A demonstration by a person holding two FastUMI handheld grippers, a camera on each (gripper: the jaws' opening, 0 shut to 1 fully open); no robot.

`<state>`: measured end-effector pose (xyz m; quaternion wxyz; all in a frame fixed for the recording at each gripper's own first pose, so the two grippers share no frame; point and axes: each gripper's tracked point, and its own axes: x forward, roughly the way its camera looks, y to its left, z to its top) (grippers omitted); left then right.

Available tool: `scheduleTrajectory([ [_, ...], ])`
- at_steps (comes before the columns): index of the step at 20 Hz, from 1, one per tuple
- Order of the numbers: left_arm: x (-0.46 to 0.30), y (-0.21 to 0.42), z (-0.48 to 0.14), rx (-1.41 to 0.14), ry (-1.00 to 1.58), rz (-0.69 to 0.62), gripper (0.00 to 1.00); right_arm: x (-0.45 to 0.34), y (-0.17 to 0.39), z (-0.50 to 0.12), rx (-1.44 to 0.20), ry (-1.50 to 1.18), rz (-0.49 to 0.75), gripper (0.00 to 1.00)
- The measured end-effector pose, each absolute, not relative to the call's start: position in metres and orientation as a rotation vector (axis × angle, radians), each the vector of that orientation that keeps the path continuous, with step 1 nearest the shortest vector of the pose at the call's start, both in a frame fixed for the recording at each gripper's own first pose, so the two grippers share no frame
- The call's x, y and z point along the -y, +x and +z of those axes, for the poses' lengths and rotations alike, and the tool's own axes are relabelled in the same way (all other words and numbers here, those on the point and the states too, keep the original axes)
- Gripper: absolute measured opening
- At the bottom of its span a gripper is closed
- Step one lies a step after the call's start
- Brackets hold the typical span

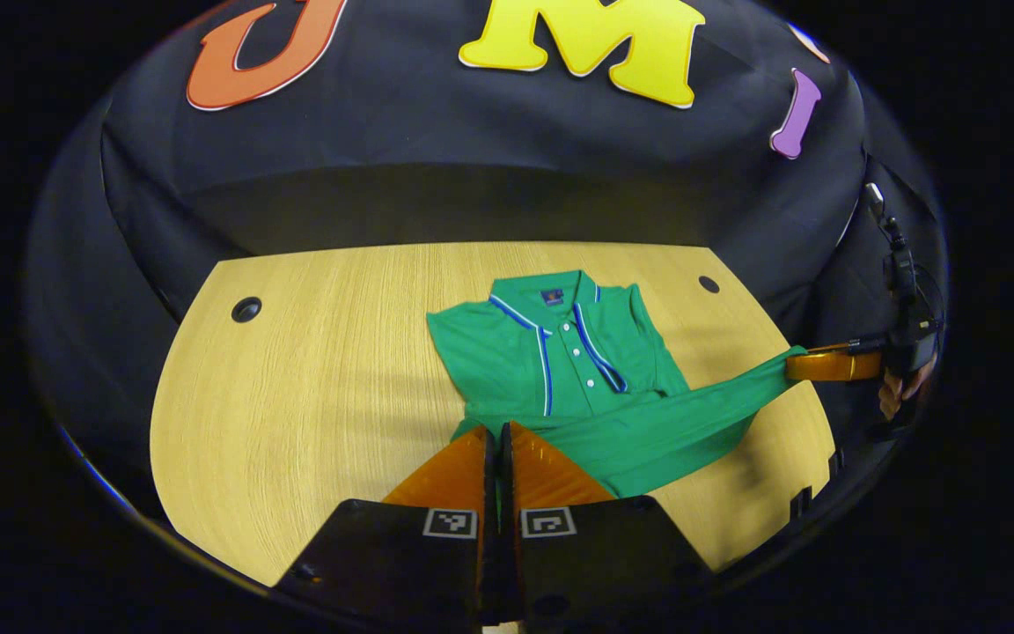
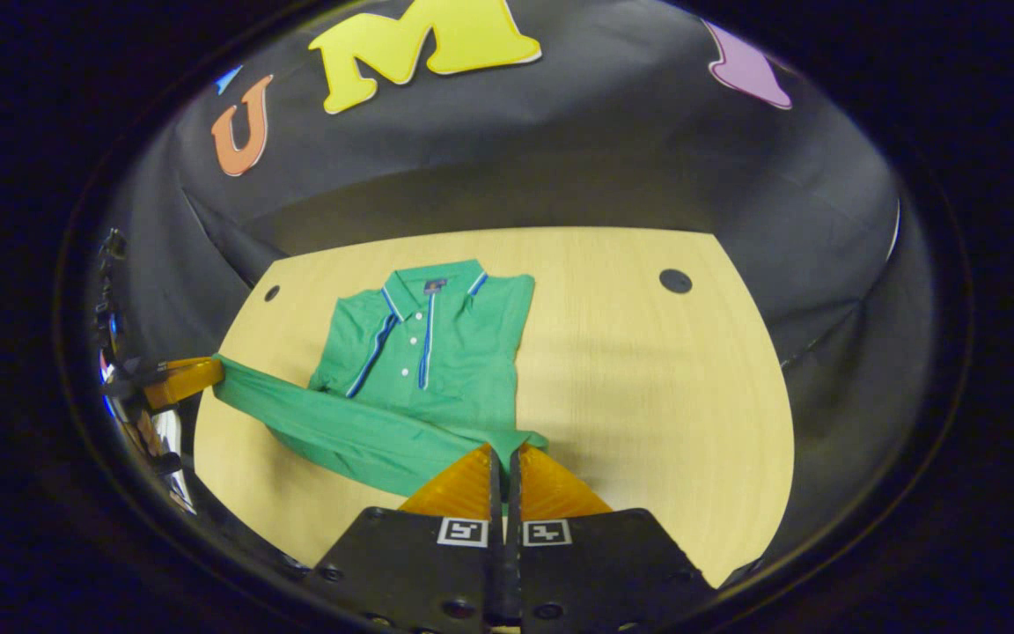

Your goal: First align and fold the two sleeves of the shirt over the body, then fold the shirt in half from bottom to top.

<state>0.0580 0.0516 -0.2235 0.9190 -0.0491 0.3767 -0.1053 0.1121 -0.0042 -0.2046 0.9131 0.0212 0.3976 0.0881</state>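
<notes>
On the wooden table (image 1: 313, 396) lies the green shirt (image 1: 551, 361), collar toward the booth's far wall, with its sleeves already folded in over the body. Its lower part is lifted off the table and stretched into a taut band between the two grippers.

Seen from the left gripper view, the left gripper (image 1: 498, 436) has its jaws clenched together, with only a thin sliver between them, and green cloth is pinched at the tips: one corner of the hem. From there the band of fabric runs to the right, where the right gripper (image 1: 811, 363) shows at the table's edge with a hand (image 1: 903, 387) behind it, its tip meeting the other end of the cloth.

From the right gripper view, the right gripper (image 2: 504, 456) likewise has its jaws pressed nearly closed on a corner of the hem, green cloth bunched at the tips. The stretched band leads left to the left gripper (image 2: 208, 374), which grips the far corner just past the table's edge (image 2: 208, 458).

Two dark round holes (image 1: 246, 309) sit near the table's far corners.
</notes>
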Motion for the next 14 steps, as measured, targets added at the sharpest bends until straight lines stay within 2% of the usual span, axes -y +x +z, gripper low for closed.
scheduleTrajectory([
  [4, -0.054, 0.097, -0.21, -0.71, -0.067, -0.175, 0.06, -0.003, 0.15, -0.182, -0.761, 0.027, 0.182, 0.02],
  [5, -0.055, 0.105, -0.208, -0.702, -0.061, -0.17, 0.05, -0.003, 0.159, -0.178, -0.752, 0.017, 0.179, 0.0],
  [6, -0.056, 0.113, -0.207, -0.695, -0.055, -0.16, 0.06, -0.003, 0.169, -0.173, -0.742, 0.014, 0.175, 0.02],
  [14, -0.079, 0.183, -0.227, -0.601, 0.009, -0.072, 0.06, -0.019, 0.263, -0.165, -0.655, -0.006, 0.156, 0.0],
])
